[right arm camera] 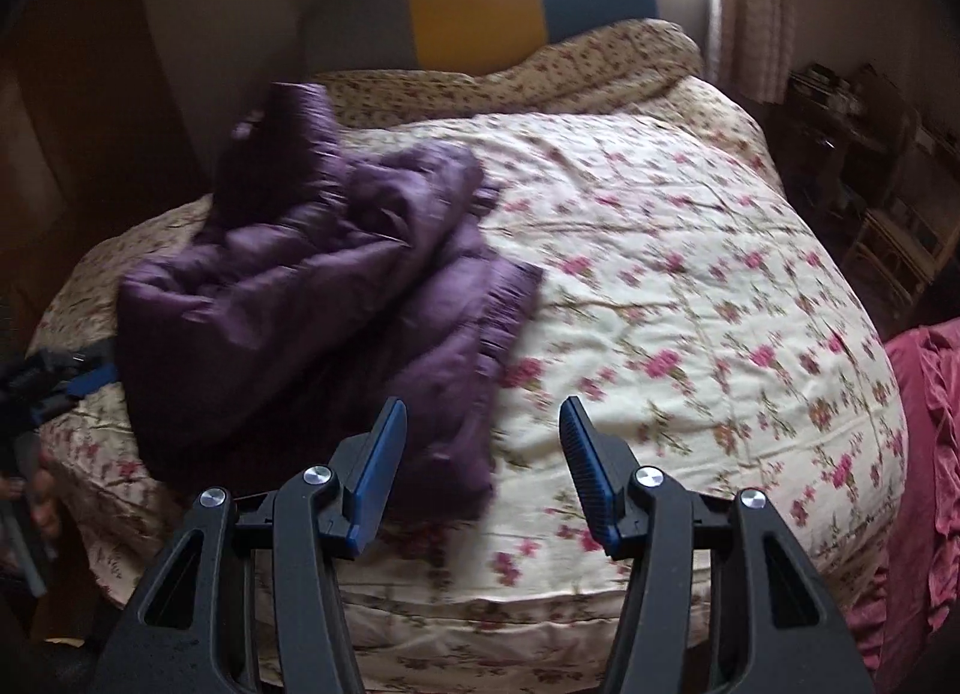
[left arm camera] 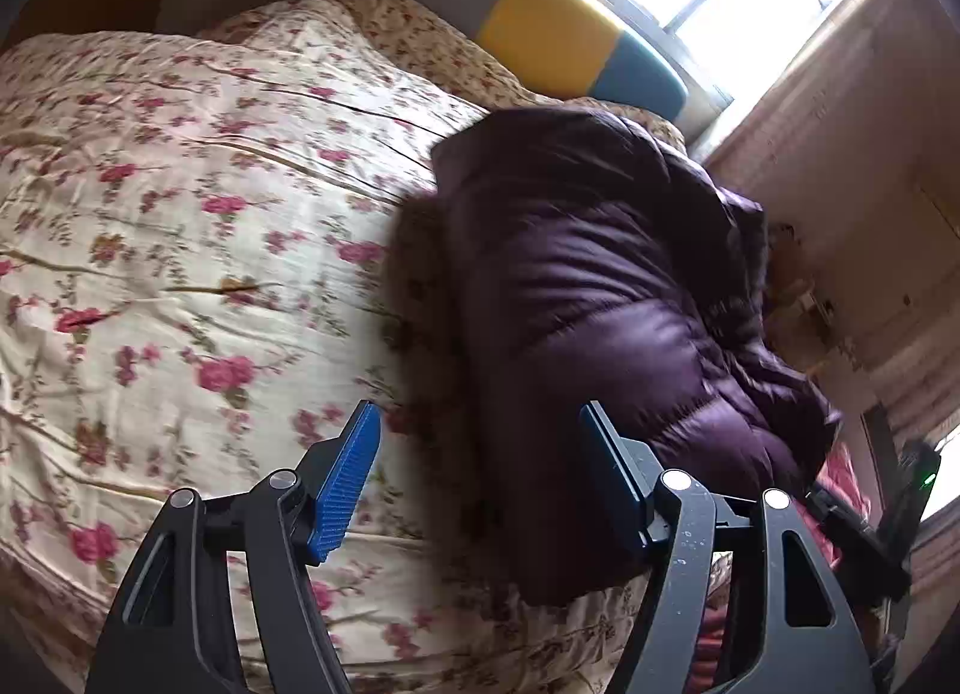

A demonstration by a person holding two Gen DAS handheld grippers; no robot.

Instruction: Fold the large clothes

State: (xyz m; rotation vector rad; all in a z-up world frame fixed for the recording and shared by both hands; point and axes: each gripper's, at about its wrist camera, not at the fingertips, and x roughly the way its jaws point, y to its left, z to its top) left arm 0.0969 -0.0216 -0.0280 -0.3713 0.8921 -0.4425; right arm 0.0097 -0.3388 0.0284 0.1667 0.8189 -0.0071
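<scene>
A dark purple puffer jacket (left arm camera: 600, 286) lies crumpled and partly folded on the floral quilt (left arm camera: 180, 214) of a bed. In the left wrist view it fills the right half, and my left gripper (left arm camera: 480, 418) hovers open over its near edge, with the pads clear of the fabric. In the right wrist view the jacket (right arm camera: 312, 286) is on the bed's left side. My right gripper (right arm camera: 483, 412) stands open above the jacket's near corner and the quilt (right arm camera: 690, 274), holding nothing. The left gripper (right arm camera: 54, 382) shows at that view's left edge, with a hand (right arm camera: 42, 496) below it.
A grey, yellow and teal headboard (right arm camera: 480, 16) stands under a bright window with curtains. A pink ruffled cloth (right arm camera: 924, 424) hangs at the bed's right side. Cluttered shelves (right arm camera: 870, 154) stand by the right wall. A dark device with a green light (left arm camera: 900, 490) is at the left view's right edge.
</scene>
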